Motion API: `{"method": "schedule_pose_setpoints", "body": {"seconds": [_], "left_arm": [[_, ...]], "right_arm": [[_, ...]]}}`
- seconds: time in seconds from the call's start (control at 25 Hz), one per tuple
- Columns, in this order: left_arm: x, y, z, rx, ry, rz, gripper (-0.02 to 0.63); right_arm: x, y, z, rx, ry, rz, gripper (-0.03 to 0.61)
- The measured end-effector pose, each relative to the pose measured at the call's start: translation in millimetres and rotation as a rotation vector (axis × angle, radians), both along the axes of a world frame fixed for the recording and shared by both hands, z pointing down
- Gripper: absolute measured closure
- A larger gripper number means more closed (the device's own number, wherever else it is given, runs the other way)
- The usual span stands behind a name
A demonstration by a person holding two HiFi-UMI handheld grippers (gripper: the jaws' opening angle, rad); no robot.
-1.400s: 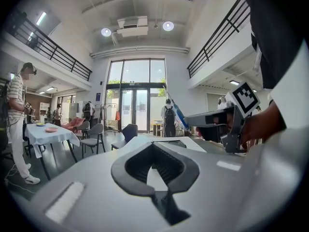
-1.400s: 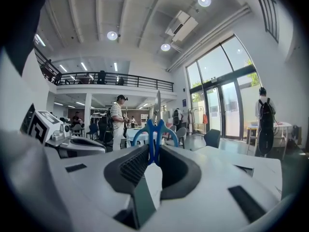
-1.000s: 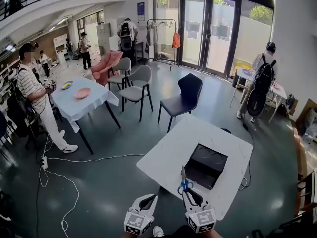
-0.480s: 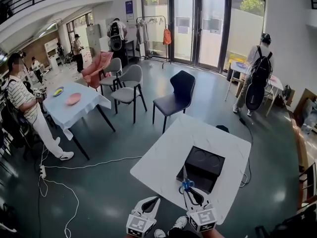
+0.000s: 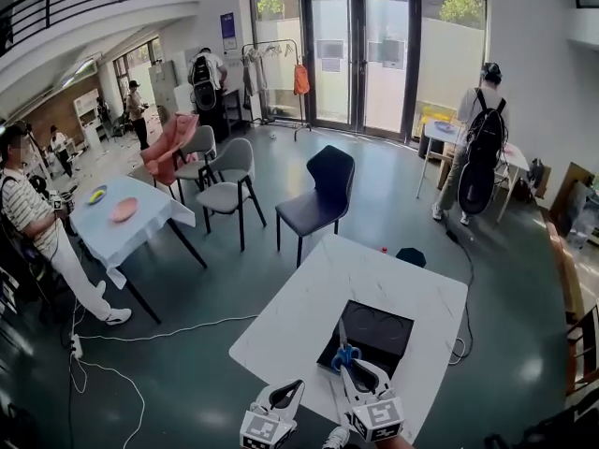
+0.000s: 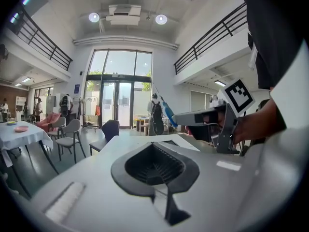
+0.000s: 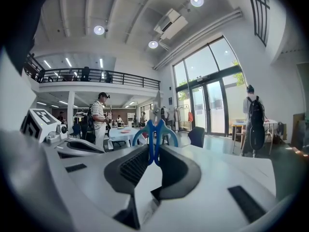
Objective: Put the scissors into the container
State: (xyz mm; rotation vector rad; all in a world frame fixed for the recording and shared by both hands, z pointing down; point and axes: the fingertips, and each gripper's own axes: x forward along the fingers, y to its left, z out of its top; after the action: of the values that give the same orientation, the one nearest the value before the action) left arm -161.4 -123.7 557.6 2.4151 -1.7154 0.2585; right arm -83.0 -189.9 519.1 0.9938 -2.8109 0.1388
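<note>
Blue-handled scissors (image 5: 344, 352) stand blades-up, and my right gripper (image 5: 354, 370) is shut on their handles. They hover at the near edge of the black container (image 5: 379, 330), which sits on the white table (image 5: 309, 307). In the right gripper view the scissors (image 7: 154, 129) rise between the jaws of the right gripper (image 7: 155, 151). My left gripper (image 5: 292, 388) floats off the table's near edge, left of the right one, shut and empty. In the left gripper view, that gripper (image 6: 155, 146) holds nothing, and the right gripper (image 6: 217, 124) shows to its right.
A dark chair (image 5: 318, 190) stands behind the table, with grey chairs further left. A cloth-covered table (image 5: 117, 218) with plates has a person (image 5: 33, 223) beside it. Cables (image 5: 140, 330) trail across the floor. A person with a backpack (image 5: 477, 138) stands far right.
The view has shifted and the table sits nearer and more central. The right gripper still holds the scissors upright at the container's near edge. The left gripper stays beside it.
</note>
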Motion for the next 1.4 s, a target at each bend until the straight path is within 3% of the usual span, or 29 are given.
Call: {"method": "schedule_pose_setpoints", "body": {"seconds": [0.36,0.56,0.84,1.08,1.24,1.4], "left_arm": [[-0.5,-53.6,1.8,-0.008,-0.029,-0.019,0.604],[-4.3,-66.8,20.4,-0.060,-0.034,-0.039,0.604],[-4.7,-102.0,36.9,-0.057,-0.038,0.034,0.604],[-7.8,-127.6,49.5,-0.071,-0.042,0.087,0.604],[-5.0,-137.3,62.1,-0.095,-0.037,0.144,0.604],[-5.4,-139.4,72.0,-0.119,-0.026,0.175,0.604]], "right_arm": [[31.6,-44.5,14.4,-0.015,0.000,0.033,0.507],[43.6,-60.6,36.4,-0.027,0.014,0.050,0.506],[40.6,-76.2,48.9,-0.009,0.116,0.050,0.506],[36.0,-85.3,80.2,-0.116,0.174,0.052,0.506],[36.5,-86.0,105.3,-0.151,0.262,0.057,0.506],[33.3,-73.9,131.4,-0.195,0.365,-0.002,0.508]]}}
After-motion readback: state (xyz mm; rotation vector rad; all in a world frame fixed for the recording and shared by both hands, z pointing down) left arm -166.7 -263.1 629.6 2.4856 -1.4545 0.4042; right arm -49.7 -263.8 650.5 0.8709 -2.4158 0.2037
